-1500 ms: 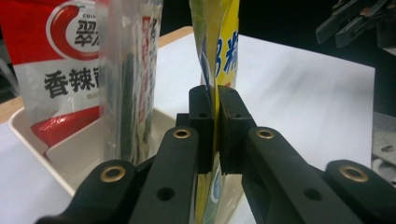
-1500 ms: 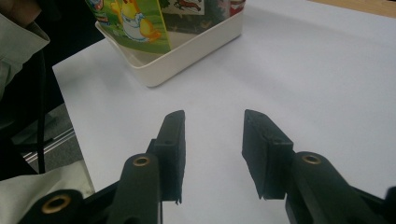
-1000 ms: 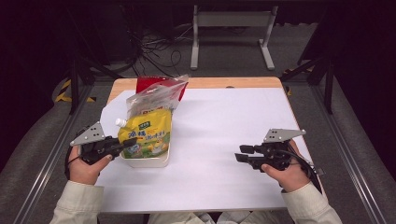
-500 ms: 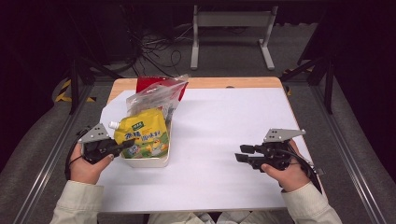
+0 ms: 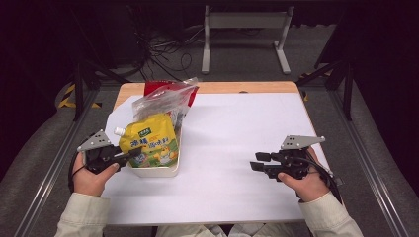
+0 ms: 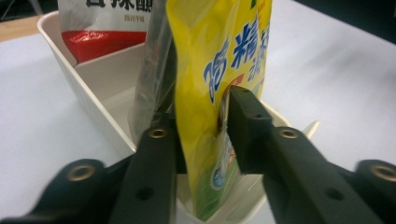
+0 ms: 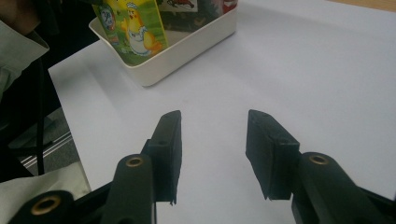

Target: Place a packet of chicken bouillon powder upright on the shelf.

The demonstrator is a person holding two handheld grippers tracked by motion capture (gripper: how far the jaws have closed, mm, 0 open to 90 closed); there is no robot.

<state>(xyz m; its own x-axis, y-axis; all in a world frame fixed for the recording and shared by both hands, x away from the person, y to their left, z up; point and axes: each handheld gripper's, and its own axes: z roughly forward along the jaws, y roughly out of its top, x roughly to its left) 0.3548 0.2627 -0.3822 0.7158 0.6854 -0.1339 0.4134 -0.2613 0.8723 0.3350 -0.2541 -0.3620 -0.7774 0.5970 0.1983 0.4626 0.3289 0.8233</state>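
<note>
A yellow spouted pouch (image 5: 148, 143) stands upright at the near end of a white bin (image 5: 155, 171) on the left of the table. My left gripper (image 5: 132, 155) reaches in from the left and is shut on the pouch's lower edge. In the left gripper view the pouch (image 6: 219, 60) is pinched between the two black jaws of the left gripper (image 6: 201, 112), just above the bin's rim (image 6: 93, 88). My right gripper (image 5: 257, 161) rests low at the right, open and holding nothing. In its own view, the right gripper (image 7: 212, 123) points at the bin (image 7: 187, 51) and pouch (image 7: 130, 28).
Behind the pouch in the bin stand a clear plastic bag (image 5: 163, 98) and a red packet (image 5: 153, 88). A white sheet (image 5: 237, 128) covers the wooden table. Metal rails run along both sides, with cables and a stand on the floor beyond.
My left hand has drawn slightly left and toward the person, and the yellow pouch now stands more upright in the bin. The right gripper has not moved.
</note>
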